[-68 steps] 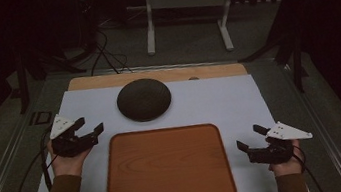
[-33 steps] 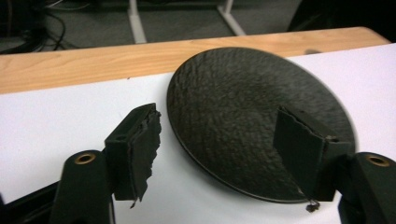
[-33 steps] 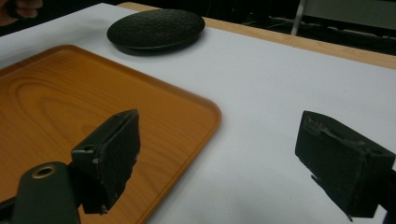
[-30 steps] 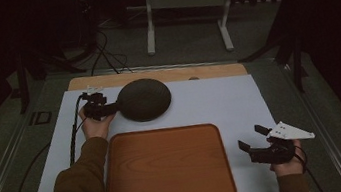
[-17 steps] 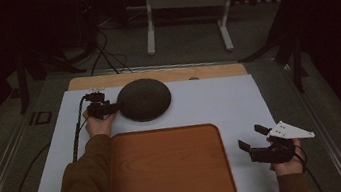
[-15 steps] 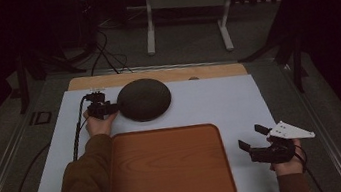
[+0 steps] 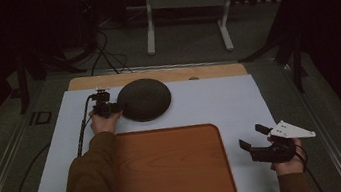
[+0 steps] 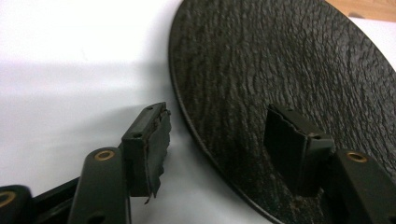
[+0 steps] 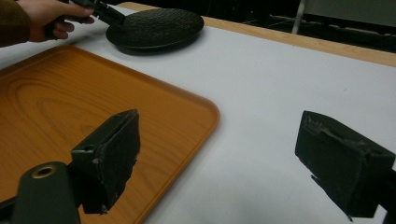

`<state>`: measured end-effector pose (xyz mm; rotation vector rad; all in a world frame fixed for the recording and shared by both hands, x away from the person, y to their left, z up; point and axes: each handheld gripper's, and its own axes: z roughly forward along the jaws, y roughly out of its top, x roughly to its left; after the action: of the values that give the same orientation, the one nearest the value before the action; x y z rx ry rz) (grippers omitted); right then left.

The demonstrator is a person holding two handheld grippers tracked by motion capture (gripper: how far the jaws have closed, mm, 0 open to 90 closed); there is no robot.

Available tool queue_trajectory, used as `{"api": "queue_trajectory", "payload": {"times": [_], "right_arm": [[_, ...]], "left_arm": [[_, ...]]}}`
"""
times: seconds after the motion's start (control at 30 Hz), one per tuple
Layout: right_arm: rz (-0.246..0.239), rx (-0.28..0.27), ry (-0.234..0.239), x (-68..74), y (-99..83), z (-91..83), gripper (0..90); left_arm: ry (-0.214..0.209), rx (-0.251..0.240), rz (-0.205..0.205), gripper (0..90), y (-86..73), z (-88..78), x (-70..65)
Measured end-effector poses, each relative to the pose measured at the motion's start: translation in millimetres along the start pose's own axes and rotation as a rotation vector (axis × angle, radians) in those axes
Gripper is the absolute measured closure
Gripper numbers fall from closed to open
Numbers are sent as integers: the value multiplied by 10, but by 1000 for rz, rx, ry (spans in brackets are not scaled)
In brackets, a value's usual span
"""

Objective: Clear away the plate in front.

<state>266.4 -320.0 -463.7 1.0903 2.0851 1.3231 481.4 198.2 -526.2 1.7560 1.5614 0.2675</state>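
A dark, rough-textured round plate (image 7: 144, 98) is lying upside down, dome up, on the white bench top (image 7: 220, 104), near the far edge and a little left of the middle. The left gripper (image 7: 109, 107) is reaching in at the plate's left rim, its jaws standing apart and straddling that rim: in the left gripper view one jaw is sitting over the plate's (image 8: 280, 84) textured surface while the other is hanging just outside the edge above the white top, neither yet pressing on it. The left hand (image 7: 103, 123) and brown sleeve (image 7: 92, 180) are stretching along the left edge of the orange wooden tray (image 7: 168, 169), which is lying at the near edge. The right gripper (image 7: 256, 142) is hovering near the near right corner, well apart from the plate, jaws spread wide on nothing, just beside the tray's (image 9: 70, 107) right rim
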Motion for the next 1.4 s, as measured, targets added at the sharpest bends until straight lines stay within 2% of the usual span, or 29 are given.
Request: {"api": "queue_trajectory", "payload": {"times": [0.17,0.23,0.33,0.43,0.47,0.5,0.53,0.63,0.73,0.77,0.83,0.87,0.9,0.93,1.0,1.07,1.13,1.17,1.33,1.4], "right_arm": [[0,0,0,-3,-1,-8,139],[-2,0,0,-5,-2,-11,139],[0,1,-1,-7,-3,-12,139],[-2,2,-2,-9,-1,-7,139],[-2,3,-2,-9,-1,-4,139],[-4,5,-1,-8,0,-1,139],[-6,5,1,-6,2,2,139],[-10,6,2,0,4,10,138],[-11,10,3,0,6,16,139],[-12,11,3,-1,6,16,139],[-12,11,3,-1,5,15,139],[-11,10,3,-3,4,12,138],[-11,9,3,-4,4,11,139],[-11,9,3,-4,4,11,139],[-10,8,3,-5,4,8,139],[-11,8,3,-4,5,9,139],[-13,10,4,-2,6,12,139],[-13,10,5,-1,7,13,139],[-13,10,7,3,10,13,139],[-13,10,6,3,9,12,139]], "left_arm": [[1,19,-7,422,-14,63,-24],[-9,21,-36,431,4,65,-3],[-18,23,-55,444,8,62,10],[-26,-3,-123,449,-12,66,4],[-27,-21,-176,461,-23,69,5],[-27,-21,-176,477,-23,69,5],[-38,-24,-200,503,-26,73,9],[-49,-22,-198,567,-26,78,-4],[-63,-39,-221,634,-19,78,-19],[-76,-63,-256,661,-7,63,-17],[-80,-68,-268,706,-1,55,-15],[-96,-88,-300,725,15,36,-14],[-108,-101,-315,732,21,28,-16],[-108,-101,-315,739,21,28,-16],[-135,-130,-332,747,35,10,-33],[-184,-163,-367,748,49,-4,-47],[-197,-173,-379,748,53,-8,-56],[-225,-180,-393,747,57,2,-78],[-254,-178,-416,739,47,52,-161],[-248,-170,-412,760,46,63,-182]]}}
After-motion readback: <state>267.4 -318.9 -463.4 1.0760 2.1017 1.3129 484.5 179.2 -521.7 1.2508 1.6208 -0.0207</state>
